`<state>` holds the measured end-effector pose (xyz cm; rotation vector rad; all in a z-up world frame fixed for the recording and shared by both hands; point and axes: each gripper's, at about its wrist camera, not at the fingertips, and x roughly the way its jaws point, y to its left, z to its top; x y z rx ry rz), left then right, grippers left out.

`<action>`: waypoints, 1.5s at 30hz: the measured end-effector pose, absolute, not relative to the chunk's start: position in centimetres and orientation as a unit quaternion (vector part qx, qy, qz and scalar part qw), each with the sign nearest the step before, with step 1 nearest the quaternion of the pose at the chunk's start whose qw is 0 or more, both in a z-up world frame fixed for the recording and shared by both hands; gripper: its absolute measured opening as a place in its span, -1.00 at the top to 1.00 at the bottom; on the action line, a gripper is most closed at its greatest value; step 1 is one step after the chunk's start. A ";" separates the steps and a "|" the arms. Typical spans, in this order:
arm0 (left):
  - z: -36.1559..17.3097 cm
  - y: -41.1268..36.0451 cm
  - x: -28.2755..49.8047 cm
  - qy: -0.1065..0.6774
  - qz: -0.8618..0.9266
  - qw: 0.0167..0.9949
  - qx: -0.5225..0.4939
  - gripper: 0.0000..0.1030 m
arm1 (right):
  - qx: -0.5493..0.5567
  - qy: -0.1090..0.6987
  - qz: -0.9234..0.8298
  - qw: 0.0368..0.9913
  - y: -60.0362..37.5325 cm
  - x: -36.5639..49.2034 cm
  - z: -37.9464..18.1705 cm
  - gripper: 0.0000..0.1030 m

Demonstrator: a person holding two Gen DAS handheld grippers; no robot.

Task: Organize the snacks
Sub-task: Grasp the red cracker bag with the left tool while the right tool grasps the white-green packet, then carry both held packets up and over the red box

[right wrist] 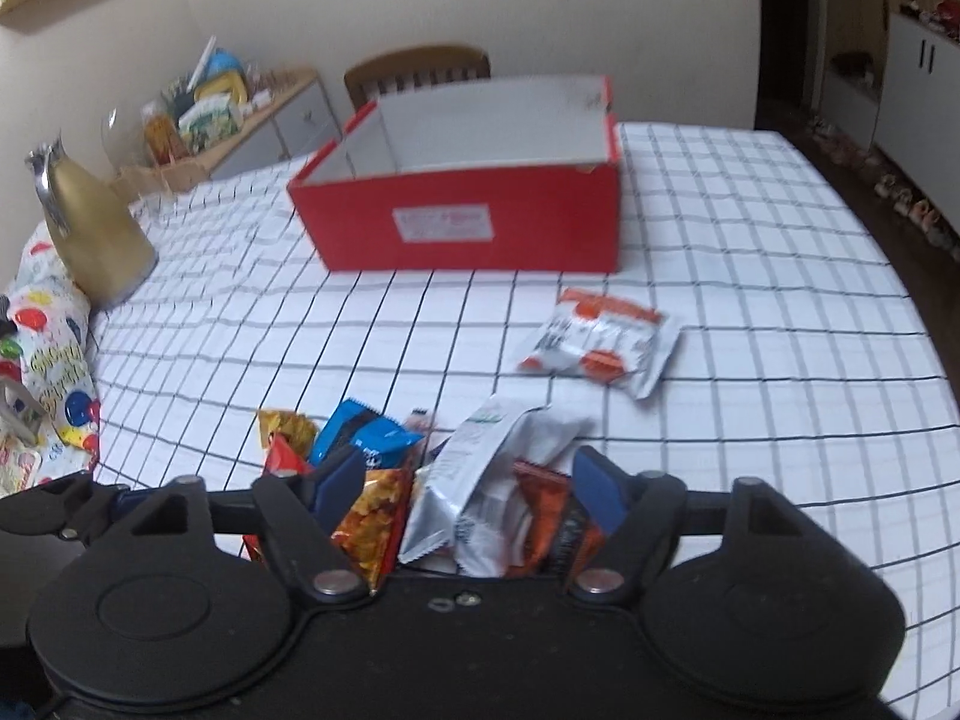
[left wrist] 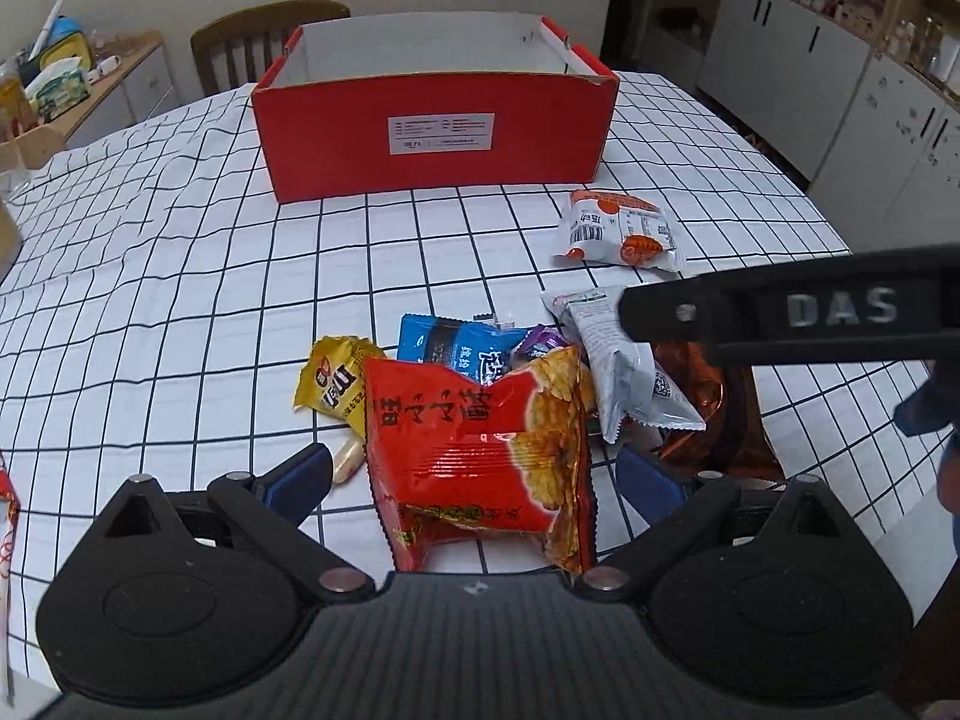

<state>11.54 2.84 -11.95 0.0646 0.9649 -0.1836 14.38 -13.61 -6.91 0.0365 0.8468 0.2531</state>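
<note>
Snack pile between spread tongs

A crinkled red foil snack packet [left wrist: 480, 450] was framed by the spread left gripper [left wrist: 474, 480]; the right gripper [right wrist: 468, 498], likewise spread, straddled silver packets [right wrist: 480, 480] on a grid-checked tablecloth [left wrist: 180, 300], a red cardboard box [left wrist: 435, 132] beyond.

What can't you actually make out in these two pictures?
- Floor of the red box: its front wall hides it in both views, so whether anything lies inside is unknown.
- Box label: blurred in the right view, too small in the left.
- Brown packet: mostly under the white packet and the right claw's arm in the left view.
- Pile bottom: covered by the red bag in the left view.
</note>
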 end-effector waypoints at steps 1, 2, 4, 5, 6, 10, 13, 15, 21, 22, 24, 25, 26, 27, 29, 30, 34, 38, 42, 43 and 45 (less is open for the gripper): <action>-12.2 2.9 11.6 0.462 -0.092 0.882 0.036 -0.97 | 0.016 0.415 0.123 0.901 -13.3 14.7 -7.2 -0.32; -12.4 2.9 11.7 0.462 -0.095 0.881 0.041 -0.96 | 0.016 0.419 0.124 0.899 -13.0 14.9 -7.4 -0.28; -12.9 2.9 11.8 0.463 -0.099 0.879 0.047 -0.96 | 0.022 0.431 0.121 0.894 -12.6 15.6 -8.0 -0.15; -13.0 2.9 11.9 0.463 -0.103 0.879 0.048 -0.94 | 0.027 0.439 0.121 0.890 -12.4 16.0 -8.3 -0.08; -13.1 2.9 11.9 0.463 -0.108 0.878 0.050 -0.89 | 0.033 0.446 0.118 0.887 -12.3 16.3 -8.6 -0.05; -13.4 2.5 12.0 0.459 -0.123 0.877 0.065 -0.89 | 0.042 0.468 0.107 0.876 -12.0 17.3 -9.6 0.04; -13.9 2.2 12.2 0.465 -0.137 0.872 0.070 -0.89 | 0.047 0.478 0.095 0.872 -12.0 17.8 -10.0 0.05; -14.1 1.9 12.3 0.467 -0.137 0.870 0.077 -0.89 | 0.040 0.486 0.083 0.869 -12.0 18.2 -10.2 0.05; -14.6 2.2 13.2 0.474 -0.124 0.868 0.074 -0.74 | 0.029 0.503 0.065 0.861 -11.5 19.2 -10.7 0.03; -14.7 2.3 13.3 0.477 -0.122 0.867 0.074 -0.72 | 0.027 0.504 0.061 0.861 -11.4 19.4 -10.8 0.04; -14.6 2.6 13.4 0.477 -0.122 0.868 0.068 -0.68 | 0.018 0.511 0.054 0.857 -11.2 19.7 -11.2 0.09; -14.6 2.7 13.5 0.477 -0.122 0.868 0.066 -0.67 | 0.020 0.514 0.055 0.856 -11.3 19.7 -11.3 0.13; -14.5 2.8 13.4 0.475 -0.122 0.869 0.063 -0.63 | 0.024 0.516 0.055 0.855 -11.4 19.7 -11.4 0.15; -14.5 2.8 13.5 0.476 -0.122 0.869 0.062 -0.58 | 0.027 0.517 0.055 0.854 -11.5 19.7 -11.5 0.17; -14.5 2.9 13.5 0.476 -0.121 0.869 0.061 -0.52 | 0.029 0.515 0.055 0.855 -11.6 19.6 -11.5 0.21; -14.4 2.9 13.5 0.477 -0.121 0.869 0.058 -0.40 | 0.029 0.514 0.056 0.856 -11.6 19.6 -11.5 0.23; -14.3 3.2 13.4 0.483 -0.111 0.868 0.041 -0.31 | 0.032 0.507 0.056 0.859 -11.9 19.2 -11.2 0.32; -13.8 3.7 13.1 0.486 -0.101 0.868 0.021 -0.29 | 0.042 0.493 0.060 0.867 -12.3 18.6 -10.5 0.37; -12.5 3.8 12.5 0.481 -0.099 0.871 0.010 -0.29 | 0.050 0.478 0.073 0.874 -12.7 17.9 -9.4 0.39; -12.1 3.9 12.4 0.477 -0.099 0.873 0.008 -0.29 | 0.052 0.475 0.076 0.875 -12.8 17.8 -9.1 0.39; -11.1 3.9 12.2 0.469 -0.095 0.878 0.009 -0.29 | 0.057 0.469 0.083 0.877 -12.9 17.5 -8.5 0.39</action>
